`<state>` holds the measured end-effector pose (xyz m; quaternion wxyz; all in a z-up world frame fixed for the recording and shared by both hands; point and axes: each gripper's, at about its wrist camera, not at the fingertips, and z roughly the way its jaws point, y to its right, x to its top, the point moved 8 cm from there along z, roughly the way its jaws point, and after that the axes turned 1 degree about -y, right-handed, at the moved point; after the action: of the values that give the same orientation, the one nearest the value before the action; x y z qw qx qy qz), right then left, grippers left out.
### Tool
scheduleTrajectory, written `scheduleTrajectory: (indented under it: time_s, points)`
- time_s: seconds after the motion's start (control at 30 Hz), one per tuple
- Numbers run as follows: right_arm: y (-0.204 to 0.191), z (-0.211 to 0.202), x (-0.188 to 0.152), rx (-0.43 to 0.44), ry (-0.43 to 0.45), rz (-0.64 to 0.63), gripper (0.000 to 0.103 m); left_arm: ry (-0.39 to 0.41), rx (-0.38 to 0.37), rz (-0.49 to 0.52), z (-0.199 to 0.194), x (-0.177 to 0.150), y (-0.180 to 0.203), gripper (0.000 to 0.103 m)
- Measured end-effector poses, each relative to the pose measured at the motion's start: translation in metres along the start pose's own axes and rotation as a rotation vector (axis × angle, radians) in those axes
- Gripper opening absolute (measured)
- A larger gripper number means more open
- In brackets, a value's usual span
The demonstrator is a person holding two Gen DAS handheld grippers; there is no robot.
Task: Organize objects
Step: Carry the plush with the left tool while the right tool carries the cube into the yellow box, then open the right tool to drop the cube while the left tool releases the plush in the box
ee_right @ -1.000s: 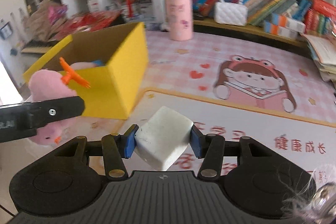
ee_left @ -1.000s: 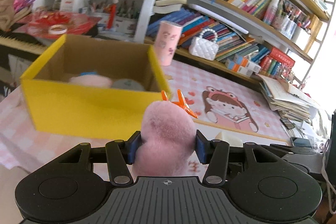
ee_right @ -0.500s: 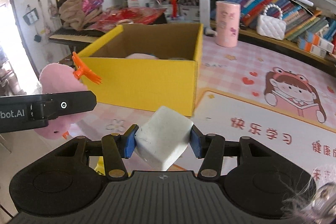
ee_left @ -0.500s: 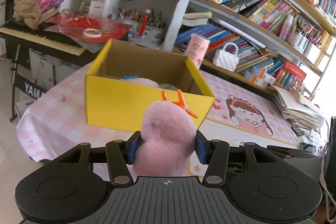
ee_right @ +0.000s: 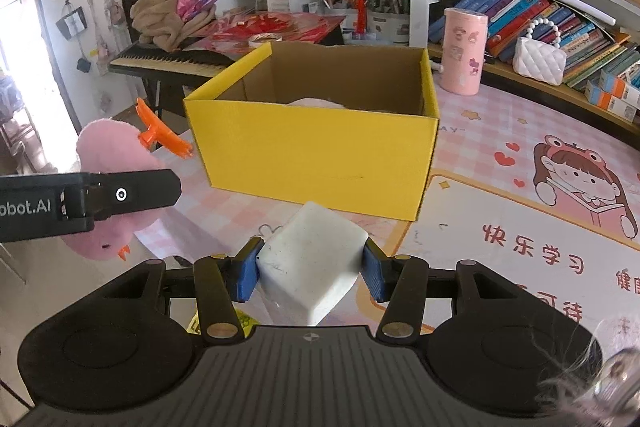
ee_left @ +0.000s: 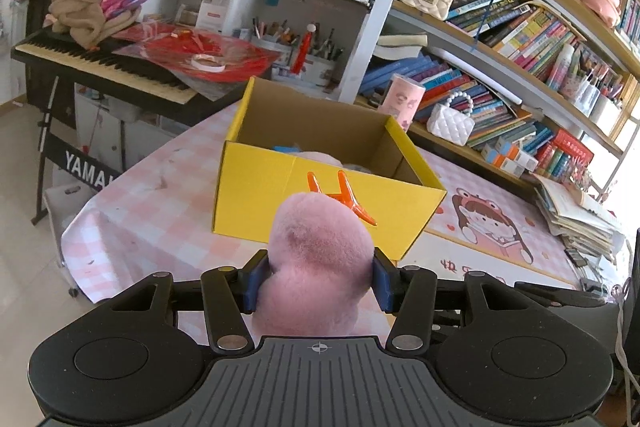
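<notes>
My left gripper [ee_left: 316, 281] is shut on a pink plush toy [ee_left: 316, 259] with orange feet, held in the air in front of the yellow cardboard box [ee_left: 256, 191]. My right gripper [ee_right: 310, 269] is shut on a white block [ee_right: 312, 261], held above the pink mat just before the box [ee_right: 312, 155]. In the right wrist view the left gripper's finger [ee_right: 120, 195] and the plush [ee_right: 108, 147] show at the left. The box stands open on the table; a pale pink soft item [ee_right: 316, 103] lies inside, mostly hidden by the walls.
A pink cylinder [ee_right: 464, 51] and a white quilted purse [ee_right: 540, 61] stand behind the box by the bookshelves. A keyboard piano [ee_left: 100, 65] with red wrapping and a brown cloth sits past the table's left edge. A paper stack [ee_left: 580, 215] lies at the right.
Both grippers have drawn back from the box with their loads still held; the box now looks smaller and farther, and more of the room and table edge shows.
</notes>
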<state>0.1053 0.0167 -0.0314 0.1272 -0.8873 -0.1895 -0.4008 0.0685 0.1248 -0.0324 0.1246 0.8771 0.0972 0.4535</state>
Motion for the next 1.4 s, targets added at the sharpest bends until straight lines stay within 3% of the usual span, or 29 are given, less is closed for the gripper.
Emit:
scheduleTrajectory:
  time_s: [0.3, 0.6, 0.8, 0.97, 1.1, 1.4]
  points:
    - [0.015, 0.001, 0.012, -0.046, 0.014, 0.009, 0.049, 0.033, -0.025, 0.016, 0.008, 0.015, 0.007, 0.05]
    - [0.054, 0.006, 0.084, -0.088, 0.174, 0.019, 0.049, 0.132, 0.014, 0.046, 0.032, 0.075, 0.015, 0.05]
    - [0.075, 0.031, 0.12, -0.085, 0.199, -0.027, 0.049, 0.167, 0.036, 0.037, 0.057, 0.103, 0.027, 0.05]
    - [0.085, 0.061, 0.133, -0.091, 0.179, -0.099, 0.049, 0.15, 0.058, 0.021, 0.083, 0.108, 0.034, 0.05]
    - [0.092, 0.096, 0.127, -0.08, 0.102, -0.186, 0.049, 0.12, 0.076, 0.01, 0.101, 0.104, 0.039, 0.05]
    - [0.08, 0.113, 0.139, -0.035, 0.138, -0.358, 0.045, 0.087, 0.115, 0.02, 0.126, 0.108, 0.047, 0.051]
